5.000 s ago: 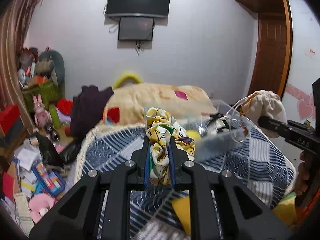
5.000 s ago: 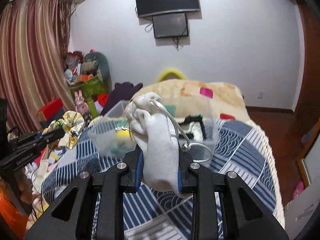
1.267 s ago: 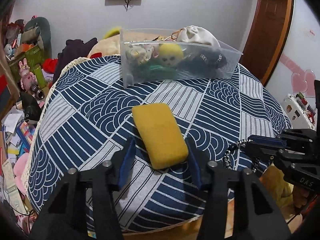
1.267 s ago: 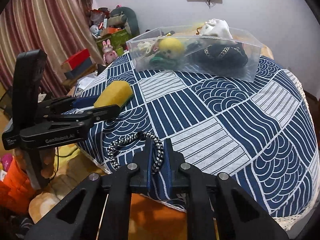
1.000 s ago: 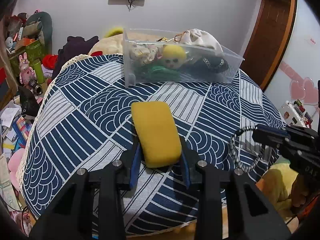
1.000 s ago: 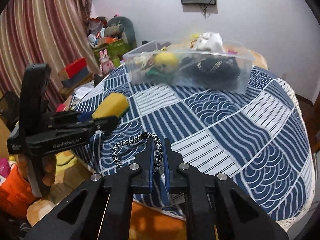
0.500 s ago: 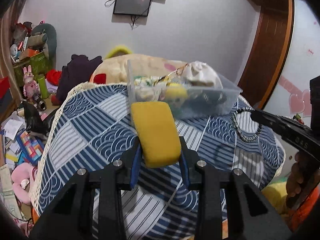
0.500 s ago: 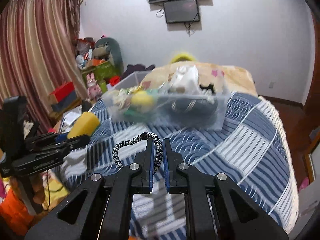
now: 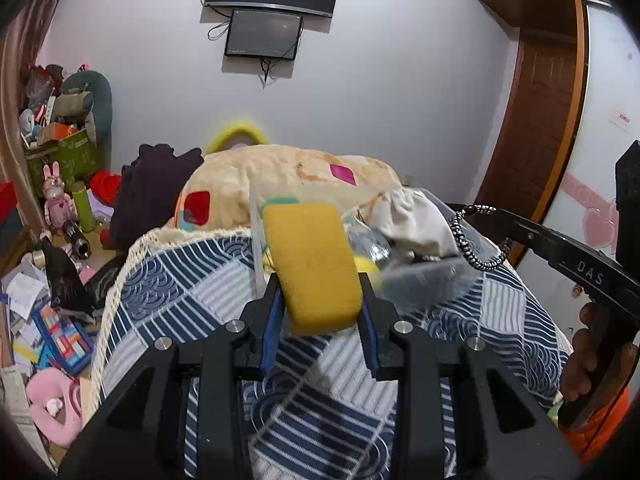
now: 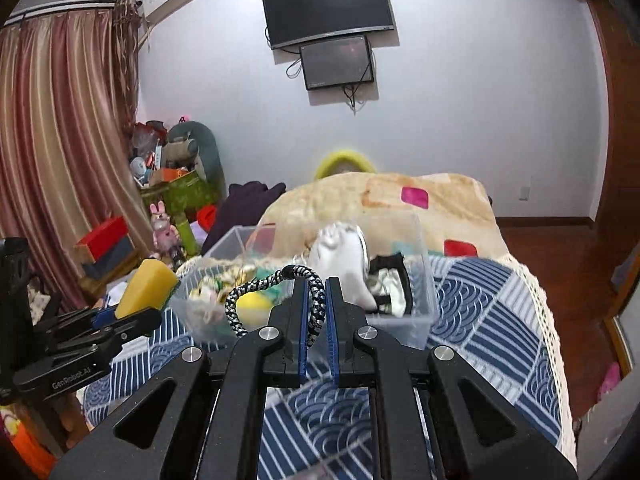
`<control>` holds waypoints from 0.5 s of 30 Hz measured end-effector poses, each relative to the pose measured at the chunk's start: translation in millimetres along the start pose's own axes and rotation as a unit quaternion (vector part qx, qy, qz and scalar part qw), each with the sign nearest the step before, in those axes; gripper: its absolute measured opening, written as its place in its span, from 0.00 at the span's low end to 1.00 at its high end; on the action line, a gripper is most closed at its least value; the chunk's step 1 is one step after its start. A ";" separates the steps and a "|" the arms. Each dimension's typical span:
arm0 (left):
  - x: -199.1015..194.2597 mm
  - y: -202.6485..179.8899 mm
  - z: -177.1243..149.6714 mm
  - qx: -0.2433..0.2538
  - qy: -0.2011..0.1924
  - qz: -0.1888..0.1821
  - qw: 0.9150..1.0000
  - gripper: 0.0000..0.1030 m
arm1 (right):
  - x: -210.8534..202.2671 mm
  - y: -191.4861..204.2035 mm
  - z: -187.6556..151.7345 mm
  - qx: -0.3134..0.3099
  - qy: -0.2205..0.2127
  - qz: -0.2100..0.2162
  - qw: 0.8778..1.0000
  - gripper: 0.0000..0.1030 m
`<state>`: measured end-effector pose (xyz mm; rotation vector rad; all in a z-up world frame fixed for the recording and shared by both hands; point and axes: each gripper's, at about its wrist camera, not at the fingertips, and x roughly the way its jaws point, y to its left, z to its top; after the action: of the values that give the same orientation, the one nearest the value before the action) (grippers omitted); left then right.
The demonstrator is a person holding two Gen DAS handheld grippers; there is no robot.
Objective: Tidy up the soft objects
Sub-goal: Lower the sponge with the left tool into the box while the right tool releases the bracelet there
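My left gripper is shut on a yellow sponge and holds it in the air above the bed, just in front of the clear plastic bin. The sponge also shows in the right wrist view. My right gripper is shut on a black-and-white braided cord loop, held above the bed near the bin. The cord also shows in the left wrist view. The bin holds a white drawstring pouch, a yellow ball and other soft items.
The bin stands on a blue-and-white patterned bedspread. A beige blanket lies behind it. Toys and clutter cover the floor at the left. A wooden door is at the right.
Both grippers have lifted off the bedspread with their objects and moved toward the bin. The left gripper closed on the sponge about a second ago.
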<state>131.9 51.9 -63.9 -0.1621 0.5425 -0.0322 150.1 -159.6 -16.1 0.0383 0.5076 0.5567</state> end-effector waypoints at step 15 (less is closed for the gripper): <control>45.3 -3.1 25.0 0.020 0.015 -0.002 1.000 0.33 | 44.1 16.3 20.8 -0.025 0.010 -0.001 1.000 0.07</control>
<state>183.7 49.1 -65.5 -0.1231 0.5705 -0.0491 184.0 -120.9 -15.0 -0.0149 0.5129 0.5674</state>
